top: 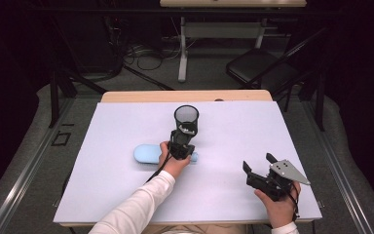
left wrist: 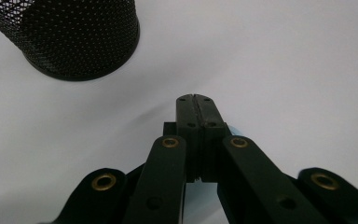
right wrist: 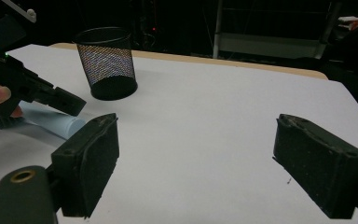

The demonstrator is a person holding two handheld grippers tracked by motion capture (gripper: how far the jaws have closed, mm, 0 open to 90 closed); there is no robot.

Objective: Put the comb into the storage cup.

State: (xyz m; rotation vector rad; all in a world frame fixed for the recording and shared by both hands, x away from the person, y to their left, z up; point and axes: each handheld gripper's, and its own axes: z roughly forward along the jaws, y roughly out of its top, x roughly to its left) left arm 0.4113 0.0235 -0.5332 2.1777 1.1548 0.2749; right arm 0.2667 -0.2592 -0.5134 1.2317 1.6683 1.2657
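A black mesh cup stands upright near the middle of the pale sheet. In front of it lies a light-blue brush, its handle pointing right. My left gripper hovers over the handle end with its jaws pressed together and nothing visible between them; a sliver of the blue handle shows behind them. My right gripper rests low near the front right of the sheet, jaws wide apart and empty.
The pale sheet covers a wooden table. Bare sheet lies between the two grippers and right of the cup. Beyond the table stand a dark folding chair and a desk frame among floor cables.
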